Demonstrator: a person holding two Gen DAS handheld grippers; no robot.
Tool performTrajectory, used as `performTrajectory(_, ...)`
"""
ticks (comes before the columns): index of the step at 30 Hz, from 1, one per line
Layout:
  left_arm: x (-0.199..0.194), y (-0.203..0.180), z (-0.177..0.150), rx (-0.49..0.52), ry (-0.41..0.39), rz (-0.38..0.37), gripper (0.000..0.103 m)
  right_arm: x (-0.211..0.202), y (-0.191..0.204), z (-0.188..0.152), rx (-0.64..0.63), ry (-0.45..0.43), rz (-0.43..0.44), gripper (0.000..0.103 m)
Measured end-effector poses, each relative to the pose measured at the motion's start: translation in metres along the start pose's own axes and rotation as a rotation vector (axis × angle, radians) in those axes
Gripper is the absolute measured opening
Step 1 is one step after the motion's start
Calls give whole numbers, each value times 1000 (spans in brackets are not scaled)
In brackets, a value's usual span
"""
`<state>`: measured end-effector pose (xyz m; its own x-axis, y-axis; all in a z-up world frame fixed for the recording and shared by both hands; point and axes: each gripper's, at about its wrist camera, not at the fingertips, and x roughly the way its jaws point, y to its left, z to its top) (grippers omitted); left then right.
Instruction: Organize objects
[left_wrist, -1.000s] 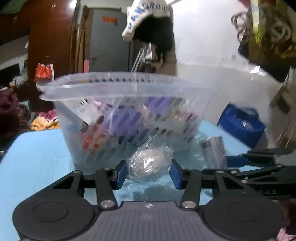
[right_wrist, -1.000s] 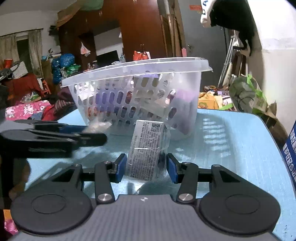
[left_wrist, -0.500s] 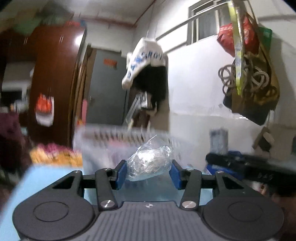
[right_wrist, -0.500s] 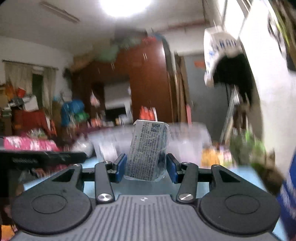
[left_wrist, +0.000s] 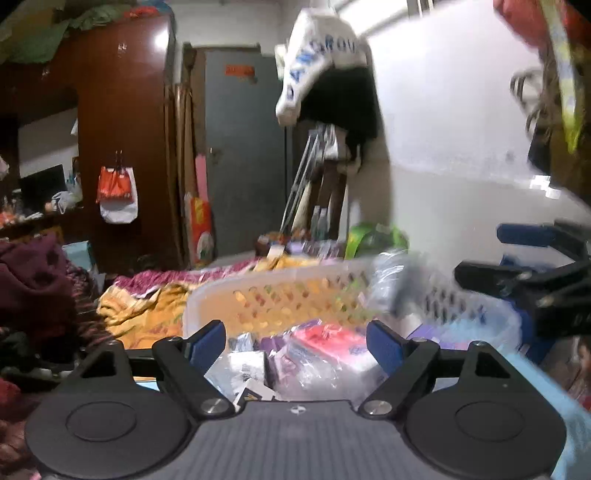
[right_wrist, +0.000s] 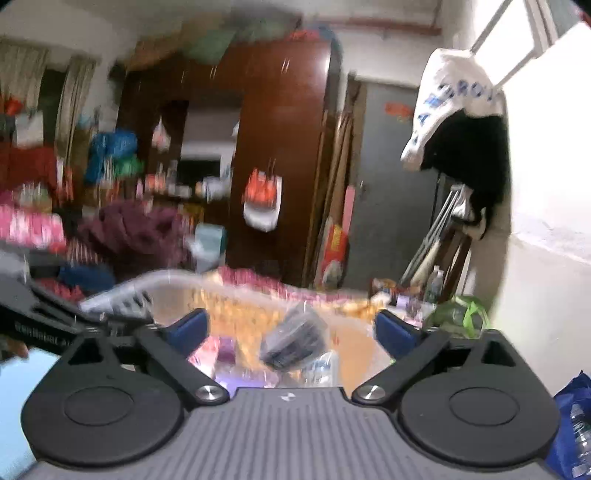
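Note:
My left gripper (left_wrist: 295, 341) hangs over the white slotted basket (left_wrist: 280, 280), its jaws opening with nothing between the blue pads. Below it, crinkled clear plastic (left_wrist: 243, 363) lies among the basket's pink and purple packets (left_wrist: 332, 343). My right gripper (right_wrist: 291, 330) is above the same basket (right_wrist: 155, 280), jaws opening wide. The grey printed packet (right_wrist: 295, 343) is loose and tilted between its fingers, touching neither pad, and shows as a blurred grey packet (left_wrist: 402, 284) in the left wrist view. Each gripper sees the other: right gripper (left_wrist: 535, 284), left gripper (right_wrist: 40, 317).
The basket stands on a light blue table (right_wrist: 22, 376). Behind it are heaped clothes (left_wrist: 33, 288), a brown wardrobe (left_wrist: 122, 129) and a grey door (left_wrist: 243, 147). A blue bag (right_wrist: 569, 413) sits low on the right by the white wall.
Both grippers rose from table height to above the basket, carrying the clear bag and the printed packet. Both have now opened; the bag has left the left jaws, and the packet is falling.

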<state>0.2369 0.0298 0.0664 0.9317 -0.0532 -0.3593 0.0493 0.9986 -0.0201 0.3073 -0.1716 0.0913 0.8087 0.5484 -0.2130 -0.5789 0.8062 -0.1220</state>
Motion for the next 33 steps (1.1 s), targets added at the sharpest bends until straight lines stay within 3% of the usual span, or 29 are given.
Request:
performTrajectory(2,-12,2,-1,-33,-48,-17,88,-12,-7,3,45,-40,2,103)
performTrajectory(5,-25,-5,-3,-2,-74,-2,101,-21,-11,8,66,-34,-2,103)
performTrajectory(12,-40,-21,-6,39,-59,39,101,-26,8,0,29,22,-205,103)
performTrajectory(15,-50,-24,-6,56,-55,53,101,-21,10,3,14,102,-179,103)
performTrajectory(33,-52,-15,-16,37,-13,70,101,-27,15,-13,62,134,-139,103)
